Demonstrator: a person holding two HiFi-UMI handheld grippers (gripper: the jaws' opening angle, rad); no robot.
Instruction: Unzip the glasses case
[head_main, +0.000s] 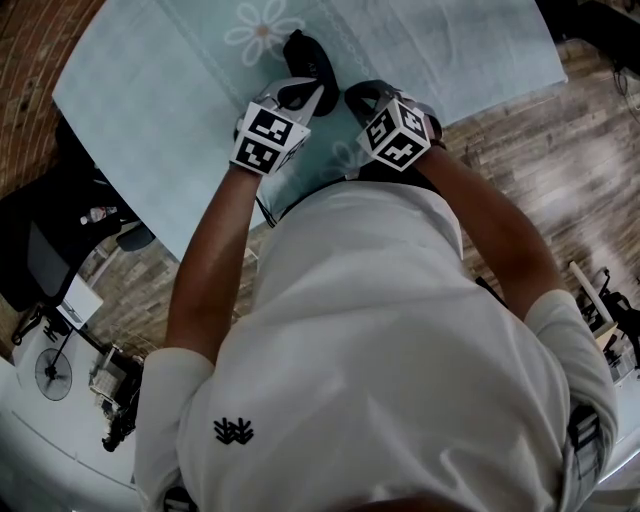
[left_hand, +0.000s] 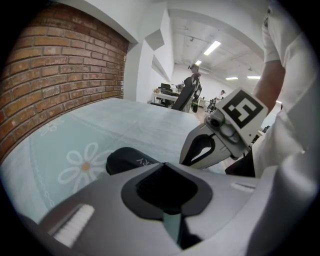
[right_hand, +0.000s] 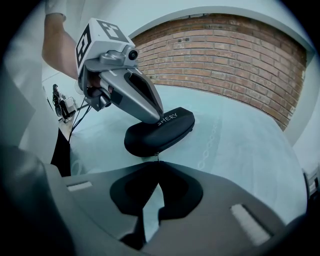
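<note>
A black, oval, fabric-covered glasses case (right_hand: 160, 132) lies flat on the worktop (head_main: 150, 90), which is covered by a pale blue cloth printed with white daisies. The case sits just in front of the person, between the two grippers' tips. Its long axis runs away from the body, slanting slightly to the left.

The left gripper (right_hand: 152, 119) has its jaws clenched together and leans its tip on the case's upper face, beside the white lettering, so it seems to pin the case down. The right gripper (right_hand: 157, 164) sits at the case's near end. Its jaws are pinched on what looks like a thin metal zipper pull (right_hand: 156, 159), which hangs from the seam there.

The case lies straight ahead of the right jaws, with its length stretching away from them. The zip looks closed all round, so the unzipping appears to be just starting. The right gripper is best placed to pull, and the pull would probably have to follow the seam around the near end and along the side while the left gripper braces.
</note>
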